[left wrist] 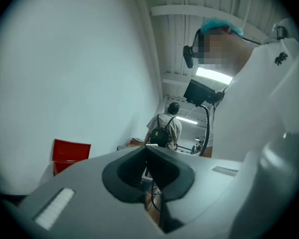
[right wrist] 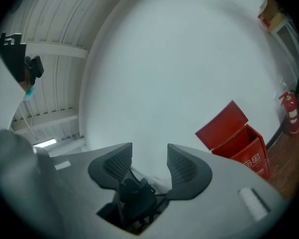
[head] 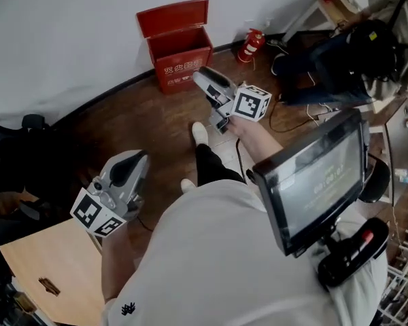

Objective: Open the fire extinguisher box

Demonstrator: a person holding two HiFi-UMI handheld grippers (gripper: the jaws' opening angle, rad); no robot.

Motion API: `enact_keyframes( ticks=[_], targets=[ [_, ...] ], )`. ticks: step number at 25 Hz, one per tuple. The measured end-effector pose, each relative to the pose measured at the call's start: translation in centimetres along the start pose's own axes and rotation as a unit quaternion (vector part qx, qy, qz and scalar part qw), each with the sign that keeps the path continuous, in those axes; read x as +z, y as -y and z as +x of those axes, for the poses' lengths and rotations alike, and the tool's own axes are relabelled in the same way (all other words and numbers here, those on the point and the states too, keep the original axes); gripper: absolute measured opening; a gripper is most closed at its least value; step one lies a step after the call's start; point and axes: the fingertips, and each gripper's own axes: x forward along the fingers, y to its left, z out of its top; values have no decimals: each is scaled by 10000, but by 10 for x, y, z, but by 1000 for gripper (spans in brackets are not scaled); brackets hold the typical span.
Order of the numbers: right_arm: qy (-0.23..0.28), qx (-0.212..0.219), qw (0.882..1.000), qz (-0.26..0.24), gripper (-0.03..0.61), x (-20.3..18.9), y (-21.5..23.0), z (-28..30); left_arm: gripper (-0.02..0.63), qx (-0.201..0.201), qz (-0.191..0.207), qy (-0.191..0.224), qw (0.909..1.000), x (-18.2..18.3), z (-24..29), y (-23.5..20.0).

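Note:
The red fire extinguisher box (head: 182, 65) stands on the wooden floor against the white wall, its lid (head: 173, 17) raised upright. It also shows in the right gripper view (right wrist: 239, 151) and the left gripper view (left wrist: 69, 154). My right gripper (head: 202, 79) hovers just right of the box's front, jaws apart and empty (right wrist: 149, 152), and touches nothing. My left gripper (head: 137, 159) hangs lower left, well away from the box, its pads together (left wrist: 146, 151) with nothing between them.
A red fire extinguisher (head: 250, 46) stands by the wall right of the box. Bags and cables (head: 340, 66) lie at the right. A wooden table corner (head: 47, 270) is at the lower left. A person with a backpack (left wrist: 164, 128) stands farther off.

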Motion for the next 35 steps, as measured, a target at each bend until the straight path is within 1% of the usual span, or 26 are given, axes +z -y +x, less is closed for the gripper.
enact_keyframes(
  ticks=[3,7,11,16,18,21,24,27,30,32,35],
  targets=[
    [-136,19,9996,-243,202,-15,-41,-41,-5,-169,-32,-29,9998,-9,-7,32],
    [-301,249,9973,-616,196,-33,-89,-84,-5,-323,-36,-85,9994,-25,-9,63],
    [-497,348,9926,-1048,192,-47,-124,-130,-5,-449,-30,-55,9990,-39,-6,94],
    [-555,542,9894,-1231,186,-60,-158,-183,-5,-503,4,-149,9986,-62,5,138],
    [-655,604,9856,-1434,186,-66,-171,-212,-5,-526,-44,-143,9985,-73,14,163],
    [-855,728,9764,-1846,184,-80,-193,-264,-5,-513,-97,-137,9985,-94,23,212],
    [-1051,796,9685,-2112,184,-96,-209,-312,-5,-440,-173,-169,9987,-113,27,256],
    [-1197,859,9628,-2264,184,-107,-223,-352,-5,-277,-238,-241,9990,-130,24,293],
    [-1162,966,9602,-2347,184,-111,-241,-394,-5,-147,-217,-325,9991,-143,19,336],
    [-1117,974,9598,-2382,184,-112,-248,-410,-5,-140,-186,-388,9990,-145,18,351],
    [-1072,930,9583,-2482,183,-111,-252,-412,-5,-217,-135,-439,9987,-140,19,350]
  ],
)
